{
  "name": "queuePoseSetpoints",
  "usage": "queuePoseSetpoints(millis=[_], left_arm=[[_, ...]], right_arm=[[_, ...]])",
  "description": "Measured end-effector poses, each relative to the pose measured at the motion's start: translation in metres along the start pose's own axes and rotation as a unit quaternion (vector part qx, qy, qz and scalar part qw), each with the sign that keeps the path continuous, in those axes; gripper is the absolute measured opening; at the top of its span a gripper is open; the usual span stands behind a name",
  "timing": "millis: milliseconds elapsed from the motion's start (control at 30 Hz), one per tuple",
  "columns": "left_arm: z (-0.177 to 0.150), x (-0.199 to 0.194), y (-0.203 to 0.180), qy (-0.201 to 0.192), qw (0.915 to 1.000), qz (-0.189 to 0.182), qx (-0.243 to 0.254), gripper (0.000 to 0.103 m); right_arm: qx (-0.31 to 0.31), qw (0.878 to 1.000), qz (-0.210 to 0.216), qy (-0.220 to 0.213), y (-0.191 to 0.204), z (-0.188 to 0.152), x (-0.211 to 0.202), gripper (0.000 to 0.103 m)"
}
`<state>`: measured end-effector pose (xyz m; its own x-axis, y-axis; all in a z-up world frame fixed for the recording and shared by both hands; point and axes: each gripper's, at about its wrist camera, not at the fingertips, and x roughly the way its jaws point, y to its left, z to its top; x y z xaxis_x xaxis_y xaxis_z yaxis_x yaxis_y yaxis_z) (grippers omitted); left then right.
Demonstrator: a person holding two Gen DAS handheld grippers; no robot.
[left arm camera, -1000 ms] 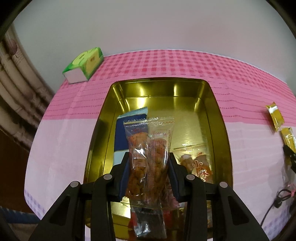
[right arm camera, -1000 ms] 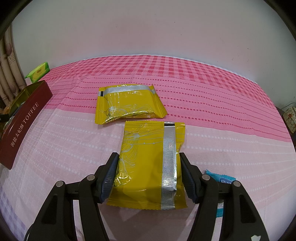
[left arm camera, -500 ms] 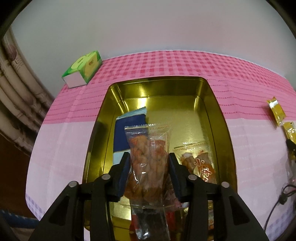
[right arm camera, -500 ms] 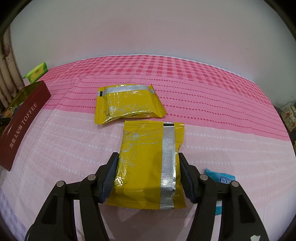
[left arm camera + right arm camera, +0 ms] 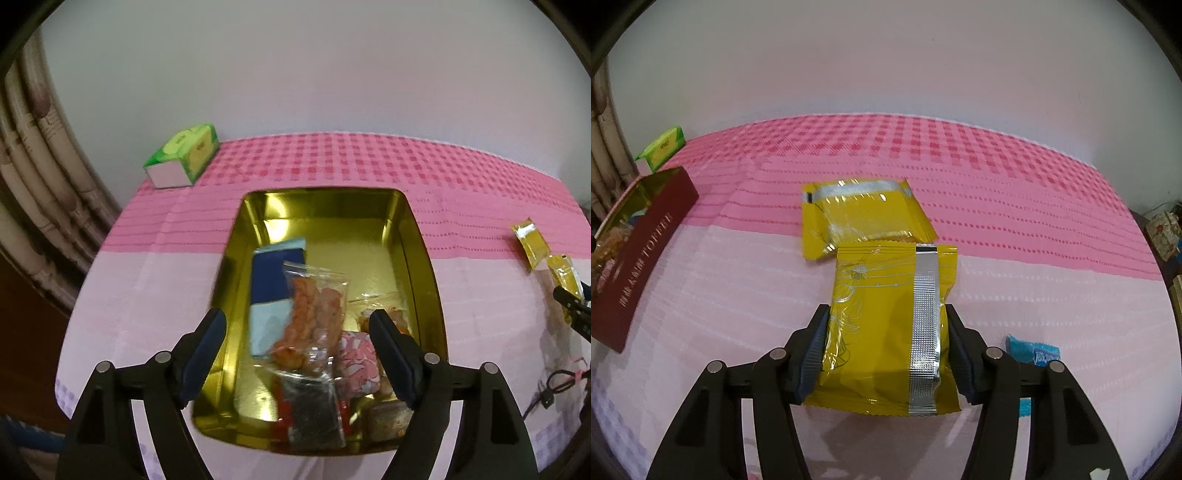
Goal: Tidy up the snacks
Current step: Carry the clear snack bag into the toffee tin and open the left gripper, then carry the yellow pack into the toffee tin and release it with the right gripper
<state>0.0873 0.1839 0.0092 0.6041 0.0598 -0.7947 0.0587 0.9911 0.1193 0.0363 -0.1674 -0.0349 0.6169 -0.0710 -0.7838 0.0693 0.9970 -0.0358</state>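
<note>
Left gripper [image 5: 297, 343] fingers spreading, clear snack bag [image 5: 312, 334] dropped into tin [image 5: 421, 236]. Right gripper [image 5: 884, 347] fingers pinch yellow packet [image 5: 886, 325]; next, carry it to tin.

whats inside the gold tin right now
The gold tin holds a blue packet, a clear packet of orange snacks leaning on it, a pink wrapped sweet and a dark packet. More snacks lie underneath, too covered to identify.
</note>
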Motion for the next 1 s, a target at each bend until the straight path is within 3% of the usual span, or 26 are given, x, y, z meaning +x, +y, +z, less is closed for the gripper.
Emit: queuePoseSetpoints(millis=[200,667,867,1000], left_arm=[[-0.003,-0.016,0.024,-0.014,0.9993,0.027,-0.02,0.084],[-0.033,-0.027,0.071,0.007,0.9964,0.058,-0.061,0.085],[-0.035,-0.025,0.086,0.011,0.9943,0.057,-0.09,0.085],[-0.036,-0.022,0.093,0.017,0.993,0.058,-0.101,0.085]], right_arm=[[-0.011,0.999,0.04,-0.019,0.03,0.022,-0.021,0.055],[-0.12,0.978,0.17,-0.025,0.188,0.051,-0.045,0.055],[-0.163,0.97,0.18,-0.009,0.24,0.052,-0.036,0.055],[-0.172,0.969,0.18,0.004,0.253,0.051,-0.027,0.055]])
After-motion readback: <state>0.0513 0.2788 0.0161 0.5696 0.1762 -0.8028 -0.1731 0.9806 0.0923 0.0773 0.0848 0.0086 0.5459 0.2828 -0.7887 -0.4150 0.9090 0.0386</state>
